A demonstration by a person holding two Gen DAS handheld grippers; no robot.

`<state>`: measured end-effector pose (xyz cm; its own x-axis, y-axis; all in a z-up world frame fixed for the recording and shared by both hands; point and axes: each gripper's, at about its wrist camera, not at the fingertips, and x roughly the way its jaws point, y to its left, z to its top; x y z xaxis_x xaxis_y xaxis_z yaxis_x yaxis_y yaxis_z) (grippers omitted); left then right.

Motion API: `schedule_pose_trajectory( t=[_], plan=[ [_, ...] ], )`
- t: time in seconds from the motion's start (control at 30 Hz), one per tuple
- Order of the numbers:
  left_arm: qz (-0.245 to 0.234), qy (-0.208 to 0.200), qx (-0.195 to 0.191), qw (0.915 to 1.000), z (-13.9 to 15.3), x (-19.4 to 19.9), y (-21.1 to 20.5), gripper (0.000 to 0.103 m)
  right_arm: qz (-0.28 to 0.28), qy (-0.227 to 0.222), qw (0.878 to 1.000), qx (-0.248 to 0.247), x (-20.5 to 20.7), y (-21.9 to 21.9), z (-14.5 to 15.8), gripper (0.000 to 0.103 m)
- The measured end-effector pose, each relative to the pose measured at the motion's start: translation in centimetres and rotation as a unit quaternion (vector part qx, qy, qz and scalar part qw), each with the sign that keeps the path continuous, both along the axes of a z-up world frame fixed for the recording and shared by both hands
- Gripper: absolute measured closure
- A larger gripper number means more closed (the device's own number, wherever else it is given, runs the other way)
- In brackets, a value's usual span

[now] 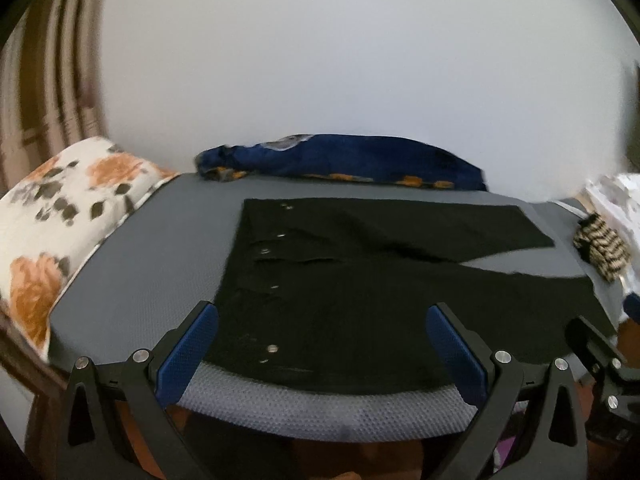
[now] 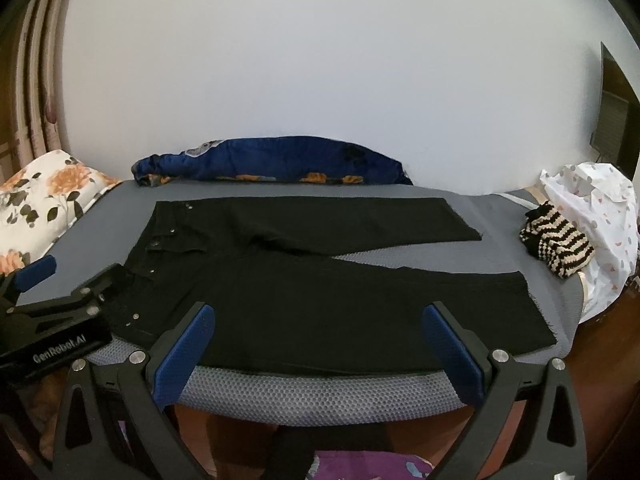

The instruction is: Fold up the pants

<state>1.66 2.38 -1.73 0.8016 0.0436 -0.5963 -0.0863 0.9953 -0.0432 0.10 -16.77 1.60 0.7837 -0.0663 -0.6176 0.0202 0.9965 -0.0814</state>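
Black pants [image 2: 320,292] lie flat on a grey mattress [image 2: 320,396], waistband with metal buttons to the left, both legs spread out to the right. They also show in the left wrist view [image 1: 360,312]. My left gripper [image 1: 322,316] is open and empty, hovering at the near edge over the waistband end; it also shows in the right wrist view [image 2: 76,284]. My right gripper [image 2: 318,318] is open and empty, at the near edge over the near leg; part of it shows in the left wrist view [image 1: 600,352].
A blue floral cloth [image 2: 272,160] lies along the wall. A floral pillow [image 2: 40,200] is at the left. A striped knit item [image 2: 556,244] and a white dotted garment [image 2: 600,216] lie at the right end. A curtain [image 2: 32,92] hangs on the left.
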Motion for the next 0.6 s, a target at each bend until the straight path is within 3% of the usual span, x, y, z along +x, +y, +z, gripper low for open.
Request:
schedule_pose_trajectory(
  t=[0.2, 0.6],
  plan=[
    [0.016, 0.018, -0.033, 0.9992, -0.6, 1.7, 2.2, 0.000, 0.006, 0.009, 1.000, 0.002, 1.6, 0.3, -0.5, 0.000],
    [0.033, 0.031, 0.009, 0.9989, -0.6, 6.5, 4.1, 0.000, 0.031, 0.037, 0.999, 0.005, 6.9, 1.5, -0.9, 0.000]
  ],
)
